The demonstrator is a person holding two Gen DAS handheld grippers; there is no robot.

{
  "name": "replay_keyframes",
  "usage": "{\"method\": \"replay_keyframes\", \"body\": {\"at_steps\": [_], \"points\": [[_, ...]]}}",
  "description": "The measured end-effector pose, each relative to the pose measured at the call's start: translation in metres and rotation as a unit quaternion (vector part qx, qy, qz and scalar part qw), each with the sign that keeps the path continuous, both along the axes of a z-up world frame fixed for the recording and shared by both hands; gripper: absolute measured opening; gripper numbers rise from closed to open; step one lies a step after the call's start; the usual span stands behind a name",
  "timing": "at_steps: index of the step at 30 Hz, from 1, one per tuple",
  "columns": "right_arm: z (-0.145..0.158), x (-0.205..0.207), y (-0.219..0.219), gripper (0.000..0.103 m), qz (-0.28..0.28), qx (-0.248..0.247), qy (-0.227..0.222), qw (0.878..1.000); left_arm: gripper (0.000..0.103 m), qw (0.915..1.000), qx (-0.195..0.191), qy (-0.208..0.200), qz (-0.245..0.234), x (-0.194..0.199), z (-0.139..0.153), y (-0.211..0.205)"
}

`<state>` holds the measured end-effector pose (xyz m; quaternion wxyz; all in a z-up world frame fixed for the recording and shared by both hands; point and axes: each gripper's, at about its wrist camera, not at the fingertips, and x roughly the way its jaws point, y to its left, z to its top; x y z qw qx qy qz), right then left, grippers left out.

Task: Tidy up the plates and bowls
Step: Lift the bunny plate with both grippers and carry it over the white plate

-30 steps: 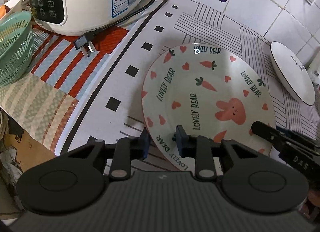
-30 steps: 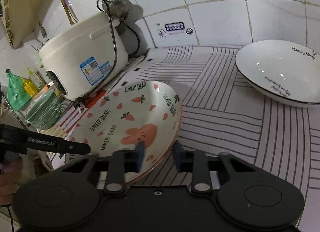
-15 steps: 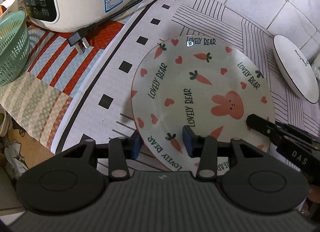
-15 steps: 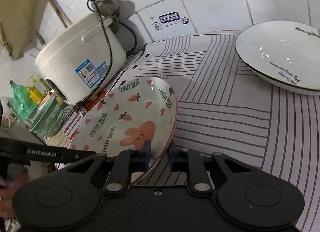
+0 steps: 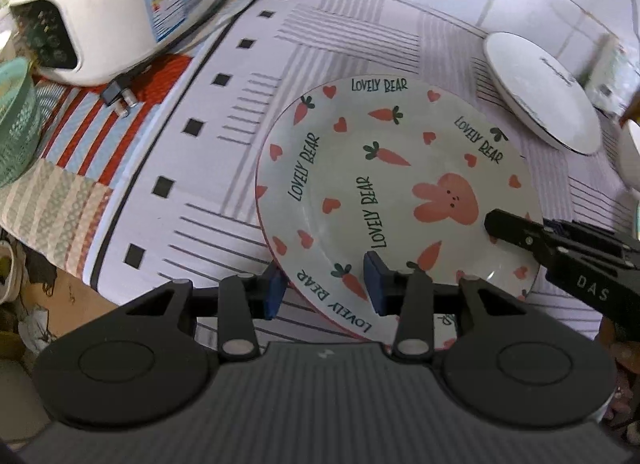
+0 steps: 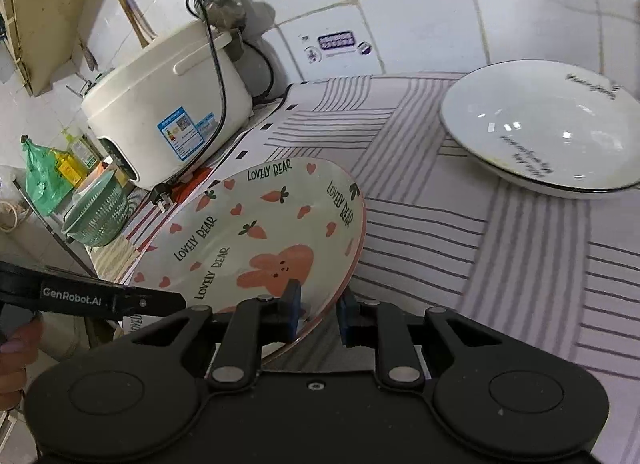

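Observation:
A cream plate (image 5: 384,184) with a pink rabbit, carrots, hearts and "LOVELY BEAR" lettering hangs tilted above the striped mat. My right gripper (image 6: 319,308) is shut on its near rim (image 6: 320,304), one pad on the face and one underneath. My left gripper (image 5: 325,288) stands open astride the opposite rim, its pads clear of the plate. A second plate (image 5: 444,322) with the same lettering shows just below the lifted one. A white bowl (image 6: 540,132) with a thin dark rim rests on the mat at the far right.
A white rice cooker (image 5: 100,4) stands at the back left, its loose plug (image 5: 118,96) lying on the red striped cloth. A green basket (image 5: 16,124) sits at the left edge. Tiled wall closes the back. A hand (image 6: 16,344) holds the left gripper.
The left jaws have spread apart and let go of the plate rim. The right gripper has closed on the plate, which now sits higher and more tilted.

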<state>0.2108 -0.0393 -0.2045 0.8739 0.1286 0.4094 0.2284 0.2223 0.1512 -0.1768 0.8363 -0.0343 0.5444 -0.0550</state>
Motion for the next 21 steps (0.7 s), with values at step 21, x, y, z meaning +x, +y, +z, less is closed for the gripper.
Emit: {"method": "replay_keyframes", "body": {"at_steps": [21], "points": [[0.071, -0.033, -0.096, 0.025, -0.029, -0.004, -0.046, 0.998, 0.039, 0.9966, -0.008, -0.052, -0.064, -0.005, 0.071, -0.089]]}}
